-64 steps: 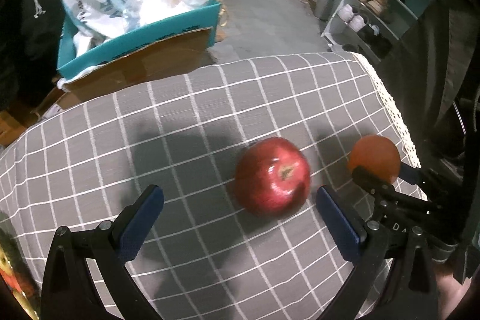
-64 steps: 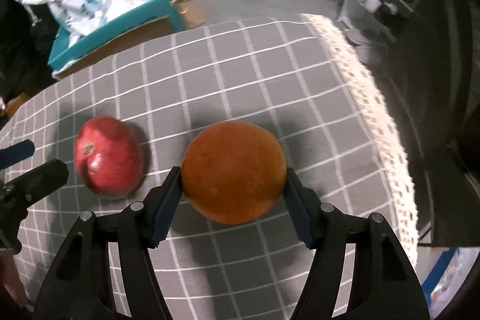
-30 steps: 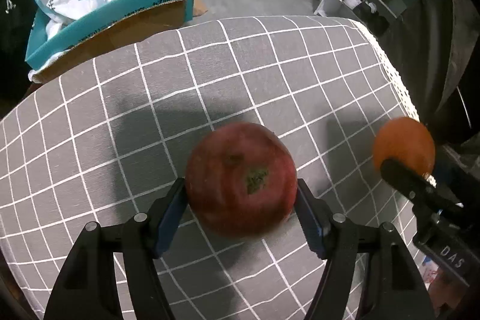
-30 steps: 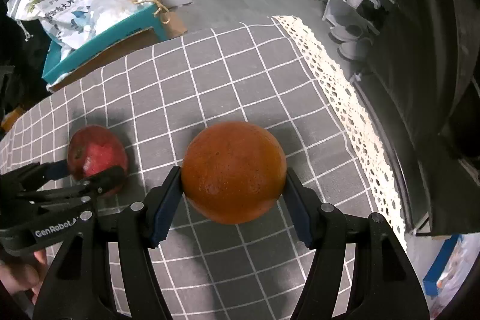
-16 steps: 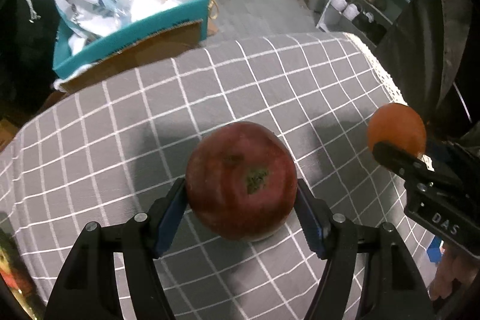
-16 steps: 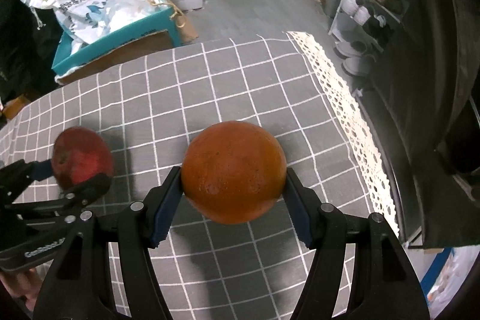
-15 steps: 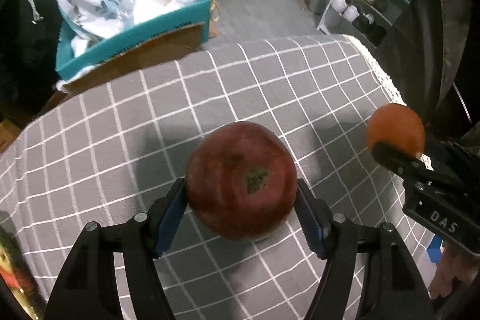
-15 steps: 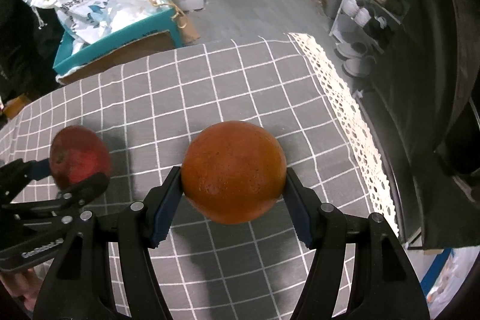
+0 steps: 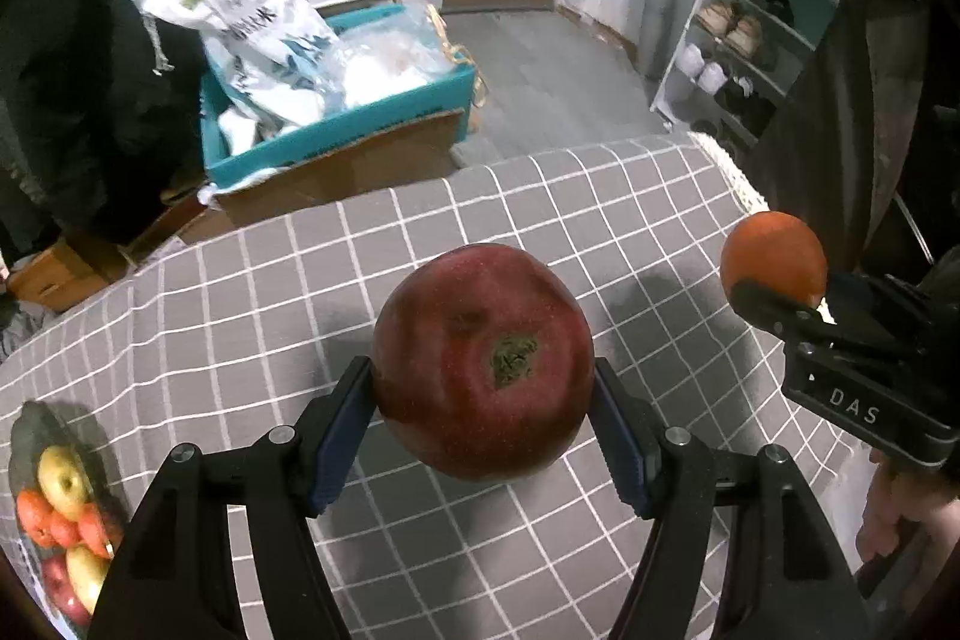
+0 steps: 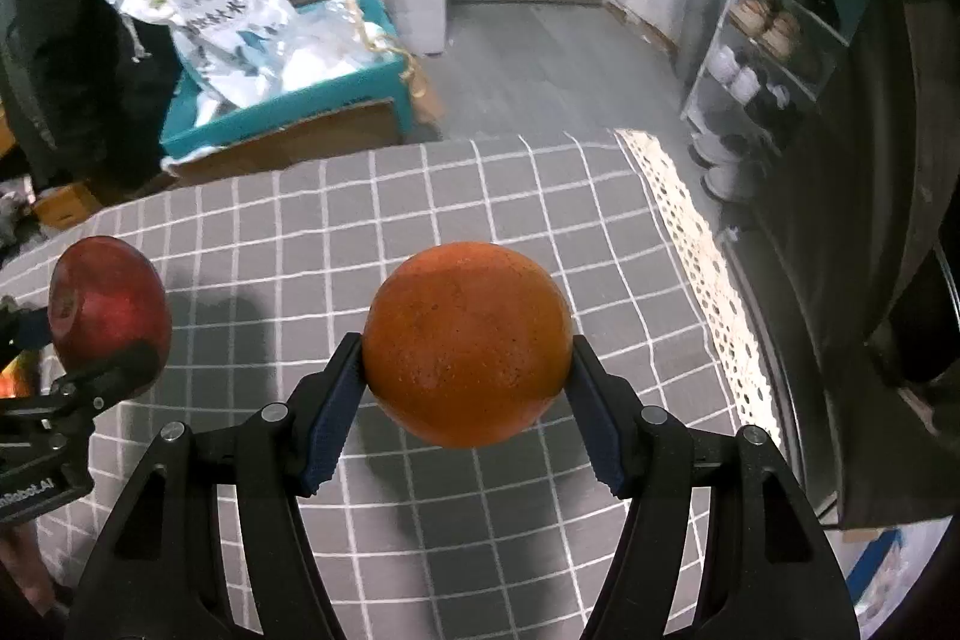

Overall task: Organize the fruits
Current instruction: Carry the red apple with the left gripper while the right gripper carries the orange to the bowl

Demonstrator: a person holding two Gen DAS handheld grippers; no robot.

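Observation:
My left gripper (image 9: 483, 400) is shut on a red apple (image 9: 483, 361), held above the grey checked tablecloth (image 9: 300, 280). My right gripper (image 10: 467, 391) is shut on an orange (image 10: 467, 343), also lifted off the cloth. In the left wrist view the orange (image 9: 774, 259) and the right gripper show at the right edge. In the right wrist view the apple (image 10: 108, 307) and the left gripper show at the left edge. A dark plate (image 9: 27, 436) with several apples and oranges (image 9: 60, 514) sits at the lower left of the left wrist view.
A lace-trimmed table edge (image 10: 690, 232) runs along the right. Beyond the far edge stand a teal box (image 9: 336, 130) with white bags (image 9: 252, 34), a cardboard flap and a wooden shelf. A shoe rack (image 10: 780, 40) stands at the right. A hand (image 9: 900, 520) holds the right gripper.
Both grippers have risen with their fruit, and the table looks farther away. The left view has tipped up, and the fruit plate has come into view at lower left.

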